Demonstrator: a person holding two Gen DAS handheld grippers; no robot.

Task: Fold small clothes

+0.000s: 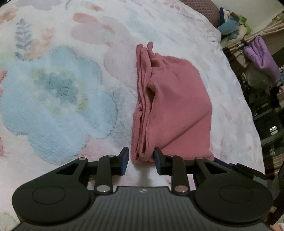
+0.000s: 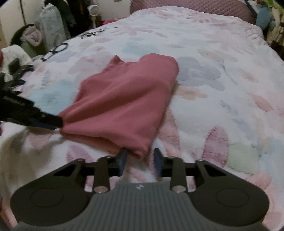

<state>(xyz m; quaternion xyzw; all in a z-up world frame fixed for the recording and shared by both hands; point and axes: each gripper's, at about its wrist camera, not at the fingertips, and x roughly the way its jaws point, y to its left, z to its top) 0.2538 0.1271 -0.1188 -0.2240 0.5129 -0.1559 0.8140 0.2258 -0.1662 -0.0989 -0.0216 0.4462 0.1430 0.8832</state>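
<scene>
A small pink garment [image 1: 170, 99] lies folded in several layers on the fluffy floral blanket [image 1: 58, 99]. My left gripper [image 1: 141, 160] is open, its jaws standing either side of the garment's near layered corner. In the right wrist view the garment [image 2: 120, 99] lies ahead. My right gripper [image 2: 140, 160] is open with the garment's near right corner between its fingers. The left gripper [image 2: 53, 121] shows at that view's left, touching the garment's left corner.
The blanket [image 2: 221, 88] covers a bed. Its right edge drops off near a purple bundle [image 1: 261, 58] and clutter. A mauve pillow [image 2: 195, 7] lies at the far end. Black cables [image 2: 56, 49] and piled clothes [image 2: 32, 37] lie at the far left.
</scene>
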